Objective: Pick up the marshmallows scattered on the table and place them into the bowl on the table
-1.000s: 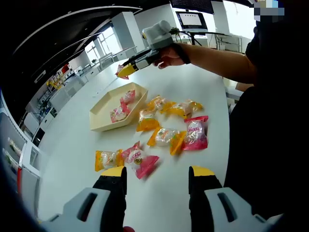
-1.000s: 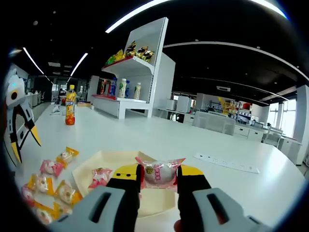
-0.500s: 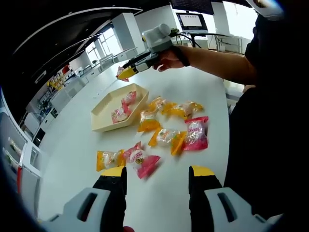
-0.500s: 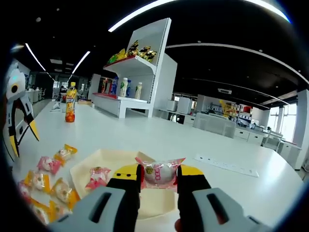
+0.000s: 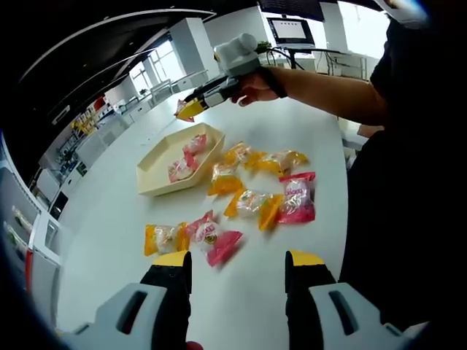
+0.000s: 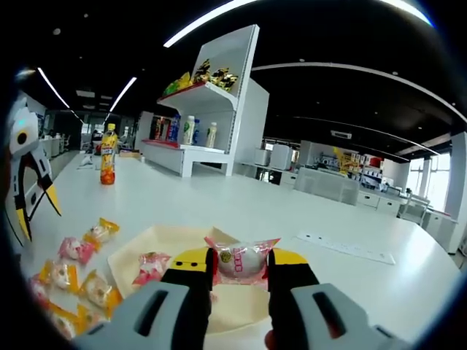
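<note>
A cream six-sided bowl (image 5: 155, 175) sits on the white table with two pink marshmallow packets (image 5: 187, 155) inside. Several orange and pink packets (image 5: 252, 202) lie scattered beside it, nearer the person. My left gripper (image 5: 237, 262) hangs open above the table, short of a pink packet (image 5: 212, 239) and an orange one (image 5: 163, 238). My right gripper (image 5: 191, 108), held in a hand, hovers over the bowl's far side. In the right gripper view my right gripper (image 6: 239, 257) is shut on a pink marshmallow packet (image 6: 241, 262) above the bowl (image 6: 182, 239). The left gripper (image 6: 29, 182) shows at the left edge.
An orange drink bottle (image 6: 108, 154) stands far back on the table. A white shelf (image 6: 208, 124) with bottles and snacks rises behind it. A white power strip (image 6: 346, 246) lies to the right. The person's arm (image 5: 328, 84) and dark body (image 5: 408, 182) flank the table's right edge.
Both views shifted only slightly. The right gripper stays shut on the pink packet over the bowl, and the left gripper stays open.
</note>
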Action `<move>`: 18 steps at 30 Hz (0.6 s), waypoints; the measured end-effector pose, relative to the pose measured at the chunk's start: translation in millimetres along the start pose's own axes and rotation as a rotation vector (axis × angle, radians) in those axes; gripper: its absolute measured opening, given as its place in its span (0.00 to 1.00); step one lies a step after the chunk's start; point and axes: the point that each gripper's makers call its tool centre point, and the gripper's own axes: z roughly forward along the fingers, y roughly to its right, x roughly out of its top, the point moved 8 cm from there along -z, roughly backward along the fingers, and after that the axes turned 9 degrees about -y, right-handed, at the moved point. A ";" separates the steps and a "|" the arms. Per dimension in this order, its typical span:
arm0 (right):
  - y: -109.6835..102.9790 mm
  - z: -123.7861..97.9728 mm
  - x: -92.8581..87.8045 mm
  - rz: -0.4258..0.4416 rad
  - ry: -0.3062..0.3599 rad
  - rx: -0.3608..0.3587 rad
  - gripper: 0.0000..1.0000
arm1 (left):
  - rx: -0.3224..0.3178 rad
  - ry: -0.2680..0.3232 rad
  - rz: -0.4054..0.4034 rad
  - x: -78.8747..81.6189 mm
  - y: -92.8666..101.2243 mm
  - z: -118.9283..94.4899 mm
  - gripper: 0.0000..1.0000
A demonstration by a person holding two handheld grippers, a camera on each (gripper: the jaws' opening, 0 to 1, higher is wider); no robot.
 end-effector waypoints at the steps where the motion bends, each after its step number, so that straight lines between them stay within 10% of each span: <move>1: 0.4 0.1 0.2 0.005 0.001 0.000 0.29 | -0.002 0.000 0.001 0.1 0.4 -0.1 0.50; 14: -2.8 2.3 1.2 0.055 -0.004 0.024 0.30 | -0.005 0.001 0.002 0.2 1.4 0.7 0.50; 18: -7.4 -1.0 10.2 0.100 0.075 0.062 0.58 | -0.004 0.001 -0.002 -0.2 1.2 0.8 0.50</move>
